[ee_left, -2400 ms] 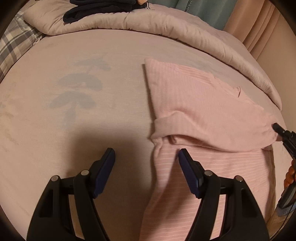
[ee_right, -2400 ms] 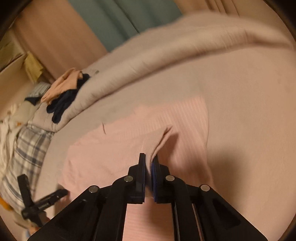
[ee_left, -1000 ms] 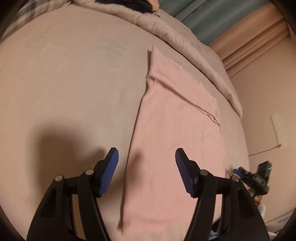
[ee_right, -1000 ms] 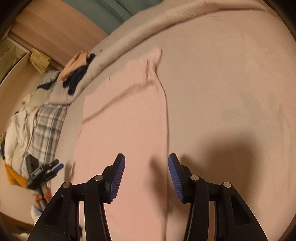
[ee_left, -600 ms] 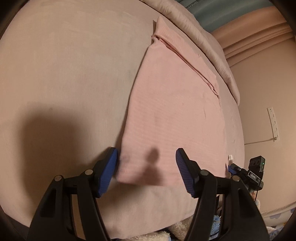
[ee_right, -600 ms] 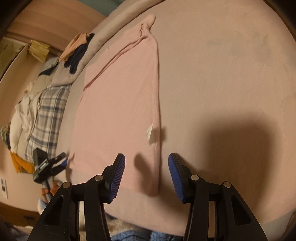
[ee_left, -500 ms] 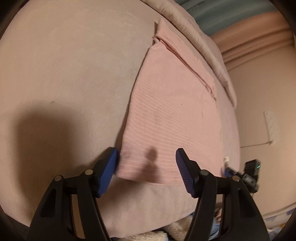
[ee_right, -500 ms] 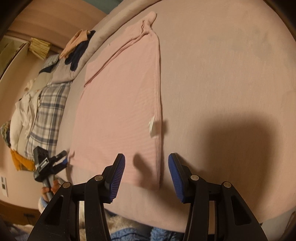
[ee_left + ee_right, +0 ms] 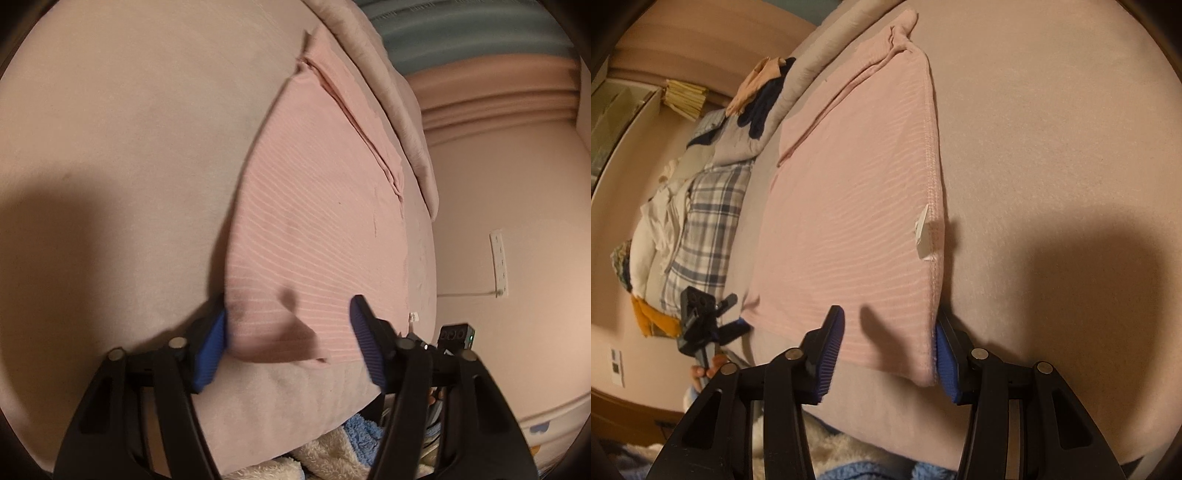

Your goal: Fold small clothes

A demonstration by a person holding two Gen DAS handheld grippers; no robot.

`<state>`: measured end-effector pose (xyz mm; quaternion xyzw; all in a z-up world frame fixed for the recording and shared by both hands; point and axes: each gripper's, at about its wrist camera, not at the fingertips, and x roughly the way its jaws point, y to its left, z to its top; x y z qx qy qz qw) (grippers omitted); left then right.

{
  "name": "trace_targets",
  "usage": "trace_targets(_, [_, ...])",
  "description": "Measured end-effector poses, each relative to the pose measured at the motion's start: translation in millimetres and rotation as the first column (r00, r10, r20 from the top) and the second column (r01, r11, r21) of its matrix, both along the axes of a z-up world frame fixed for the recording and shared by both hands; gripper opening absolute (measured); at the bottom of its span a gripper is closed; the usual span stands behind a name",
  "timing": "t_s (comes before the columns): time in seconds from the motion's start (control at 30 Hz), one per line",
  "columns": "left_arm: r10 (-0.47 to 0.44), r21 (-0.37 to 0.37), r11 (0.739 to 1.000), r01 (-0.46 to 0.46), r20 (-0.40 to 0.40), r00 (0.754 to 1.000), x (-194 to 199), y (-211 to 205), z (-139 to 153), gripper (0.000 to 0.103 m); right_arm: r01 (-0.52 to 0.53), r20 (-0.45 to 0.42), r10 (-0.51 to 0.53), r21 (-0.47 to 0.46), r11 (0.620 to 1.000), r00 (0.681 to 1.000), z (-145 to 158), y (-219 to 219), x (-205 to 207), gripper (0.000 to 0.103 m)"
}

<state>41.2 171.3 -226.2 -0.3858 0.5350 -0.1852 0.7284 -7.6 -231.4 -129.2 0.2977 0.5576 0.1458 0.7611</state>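
A pink striped garment (image 9: 314,236) lies flat on the bed, folded into a long narrow shape; it also shows in the right wrist view (image 9: 857,206), with a white tag (image 9: 921,232) at its right edge. My left gripper (image 9: 288,343) is open and straddles the garment's near left corner. My right gripper (image 9: 886,347) is open and straddles the near right corner. The left gripper shows at the garment's far corner in the right wrist view (image 9: 713,328).
The bed sheet (image 9: 110,147) is pale pink, with a rolled duvet (image 9: 399,110) along the far side. A pile of clothes and a plaid cloth (image 9: 705,221) lie at the bed's far end. A fluffy blue and cream blanket (image 9: 332,450) lies below the bed's near edge.
The right gripper let go of the garment's sleeve and opened. Both grippers drew back to the near hem and came down around its two corners.
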Motion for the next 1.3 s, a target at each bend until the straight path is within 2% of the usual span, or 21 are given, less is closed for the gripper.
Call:
trace_targets(0.1, [0.006, 0.023, 1.0, -0.005, -0.022, 1.0, -7, 7, -4, 0.031, -0.02, -0.011, 0.02, -0.018, 1.0, 1.0, 3, 1, -5, 0.04])
trace_targets(0.13, [0.015, 0.005, 1.0, -0.015, -0.031, 0.999, -9, 10, -7, 0.031, -0.025, -0.017, 0.025, -0.023, 0.999, 1.0, 3, -1, -6, 0.039])
trace_targets(0.27, [0.027, -0.041, 0.999, -0.029, -0.064, 0.998, 2, 5, -13, 0.038, -0.022, -0.029, 0.022, 0.002, 1.0, 0.999, -2, -1, -9, 0.039])
trace_targets(0.3, [0.029, -0.071, 0.997, -0.034, -0.07, 0.997, 4, 6, -12, 0.05, -0.017, -0.03, 0.017, 0.008, 1.0, 0.999, -3, 0, -7, 0.039])
trace_targets(0.33, [0.032, -0.092, 0.995, -0.038, -0.067, 0.997, 5, 7, -11, 0.056, -0.012, -0.03, 0.013, 0.012, 1.0, 0.999, -3, 0, -5, 0.039])
trace_targets(0.43, [0.033, -0.063, 0.997, -0.038, -0.077, 0.996, 4, 5, -7, 0.053, -0.019, -0.026, 0.019, -0.004, 1.0, 0.999, -1, 4, -3, 0.039])
trace_targets(0.53, [0.0, -0.014, 1.0, -0.001, -0.065, 0.998, -3, 12, 1, 0.053, -0.012, -0.025, 0.012, -0.008, 1.0, 1.0, 3, -1, -8, 0.039])
trace_targets(0.7, [-0.011, -0.081, 0.997, 0.005, -0.083, 0.997, 0, 13, -8, 0.055, -0.012, -0.033, 0.012, 0.021, 1.0, 0.999, -3, -3, -10, 0.039])
trace_targets(0.87, [0.017, -0.089, 0.996, -0.023, -0.061, 0.998, 13, 2, -7, 0.053, -0.022, -0.023, 0.022, 0.013, 1.0, 0.999, -2, 4, -3, 0.039])
trace_targets(0.9, [0.028, -0.084, 0.996, -0.033, -0.059, 0.998, 16, -1, -7, 0.05, -0.021, -0.021, 0.021, 0.019, 1.0, 1.0, -3, 4, -1, 0.039])
trace_targets(0.93, [0.04, -0.072, 0.996, -0.044, -0.054, 0.998, 17, -4, -7, 0.038, -0.022, -0.017, 0.022, 0.02, 1.0, 1.0, -3, 4, 0, 0.039])
trace_targets(0.97, [0.039, -0.064, 0.997, -0.042, -0.054, 0.998, 18, -5, -7, 0.029, -0.024, -0.013, 0.024, 0.015, 1.0, 1.0, -3, 5, 1, 0.039])
trace_targets(1.0, [0.043, -0.056, 0.997, -0.046, -0.063, 0.997, 17, -6, -9, 0.015, -0.026, -0.005, 0.026, 0.011, 1.0, 1.0, -2, 5, 1, 0.037])
trace_targets(1.03, [0.052, -0.052, 0.997, -0.057, -0.079, 0.996, 16, -6, -13, 0.012, -0.03, 0.002, 0.03, 0.003, 1.0, 1.0, -1, 5, 1, 0.031])
trace_targets(1.07, [0.067, -0.058, 0.996, -0.073, -0.088, 0.994, 13, -3, -17, 0.01, -0.029, 0.004, 0.029, -0.017, 0.999, 1.0, -2, 5, 1, 0.027])
trace_targets(1.13, [0.107, -0.062, 0.992, -0.112, -0.086, 0.991, 6, 3, -16, 0.009, -0.008, 0.003, 0.008, -0.026, 1.0, 1.0, -4, 1, -2, 0.012])
trace_targets(1.3, [0.161, -0.013, 0.987, -0.161, 0.012, 0.987, -6, 6, 7, 0.008, 0.007, 0.043, -0.005, -0.036, 0.999, 0.999, 1, 5, -5, 0.007])
